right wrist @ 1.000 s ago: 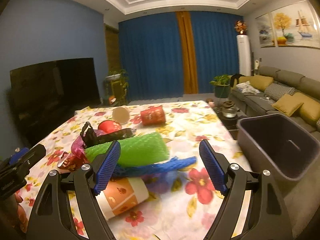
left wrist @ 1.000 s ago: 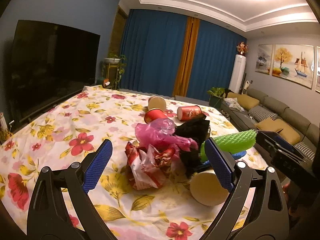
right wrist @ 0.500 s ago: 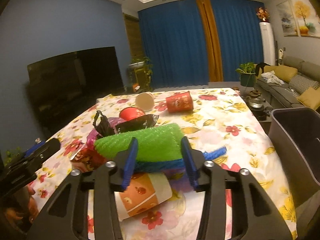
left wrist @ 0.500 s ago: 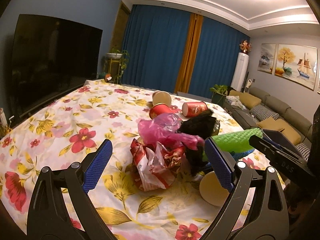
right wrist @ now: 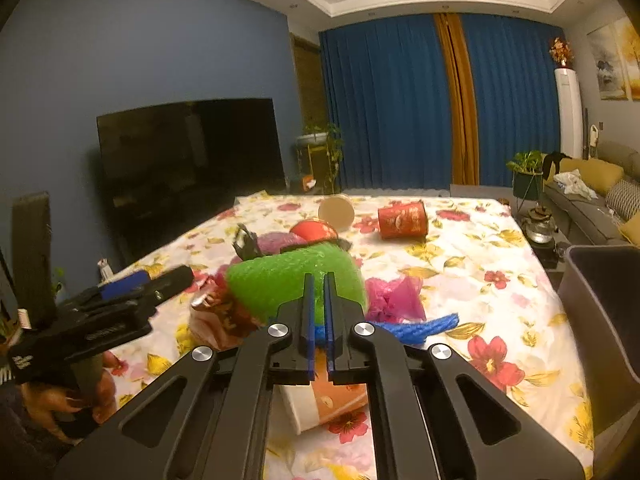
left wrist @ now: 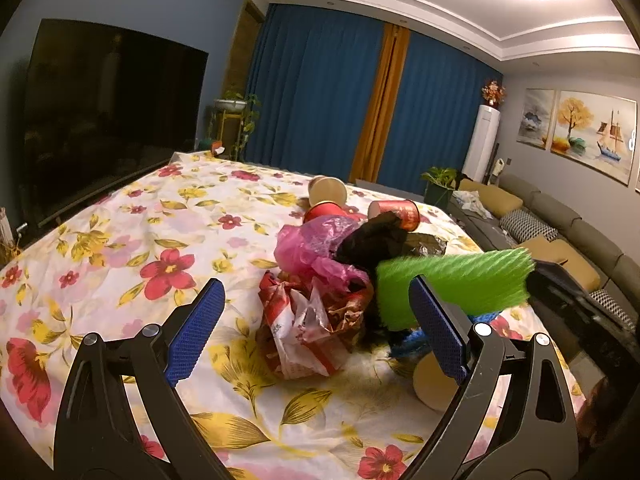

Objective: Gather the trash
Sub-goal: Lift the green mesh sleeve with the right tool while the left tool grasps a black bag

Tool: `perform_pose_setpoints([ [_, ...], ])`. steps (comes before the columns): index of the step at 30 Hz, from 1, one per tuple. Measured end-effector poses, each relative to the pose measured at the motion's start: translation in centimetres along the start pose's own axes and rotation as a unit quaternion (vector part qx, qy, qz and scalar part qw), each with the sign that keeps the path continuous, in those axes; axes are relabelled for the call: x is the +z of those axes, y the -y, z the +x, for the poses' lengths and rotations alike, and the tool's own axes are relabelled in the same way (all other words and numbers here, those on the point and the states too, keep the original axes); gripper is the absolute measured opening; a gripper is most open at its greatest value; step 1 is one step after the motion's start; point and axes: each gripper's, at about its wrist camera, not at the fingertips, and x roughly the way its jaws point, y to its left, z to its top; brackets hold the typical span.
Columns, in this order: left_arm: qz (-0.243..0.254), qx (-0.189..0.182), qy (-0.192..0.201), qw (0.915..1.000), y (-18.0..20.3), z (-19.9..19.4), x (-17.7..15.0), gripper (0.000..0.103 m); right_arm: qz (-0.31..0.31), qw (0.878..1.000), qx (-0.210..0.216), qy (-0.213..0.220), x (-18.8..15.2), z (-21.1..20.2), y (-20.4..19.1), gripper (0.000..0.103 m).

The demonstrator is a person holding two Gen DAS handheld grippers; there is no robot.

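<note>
While its jaws stand wide apart with nothing between them, the left gripper (left wrist: 316,332) hovers over the floral tablecloth (left wrist: 120,248) just left of the red-and-white wrapper (left wrist: 308,332) in the trash pile. Right of that wrapper, the right gripper (right wrist: 318,312) is clamped on the green foam net (right wrist: 280,280), lifted above a paper cup (right wrist: 320,404). A grey bin (right wrist: 600,320) stands right of the pile.

Green foam net (right wrist: 280,284), seemingly lifted, tilted.
</note>
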Motion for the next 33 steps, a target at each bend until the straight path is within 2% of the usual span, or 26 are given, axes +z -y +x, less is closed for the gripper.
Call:
perform_pose_setpoints([
  [8, 0.01, -0.008, -0.003, 0.9999, 0.2, 0.3, 0.0, 0.091, 0.016, 0.998, -0.025, 0.048, 1.4, -3.3, 0.6, 0.004],
  [12, 0.014, -0.017, -0.006, 0.9998, 0.5, 0.8, 0.2, 0.091, 0.026, 0.997, -0.035, 0.059, 1.5, -4.0, 1.3, 0.004],
  [18, 0.015, -0.037, -0.003, 0.9992, 1.3, 1.8, 2.2, 0.084, 0.036, 0.996, -0.039, 0.067, 1.4, -4.7, 2.2, 0.004],
  [24, 0.043, -0.06, -0.033, 0.9967, 3.6, 4.6, 3.2, 0.051, 0.049, 0.996, -0.04, 0.067, 1.2, -5.0, 3.1, 0.004],
  [29, 0.035, -0.073, -0.067, 0.9944, 3.8, 6.5, 2.9, 0.005, 0.053, 0.995, -0.044, 0.066, 0.8, -5.4, 3.6, 0.004],
  [31, 0.028, -0.074, -0.065, 0.9947, 3.6, 6.4, 2.8, 0.0, 0.054, 0.995, -0.045, 0.066, 0.7, -5.7, 3.6, 0.004],
  [33, 0.026, -0.076, -0.055, 0.9952, 3.7, 5.9, 3.0, 0.0, 0.058, 0.995, -0.047, 0.067, 0.7, -6.0, 3.8, 0.004],
])
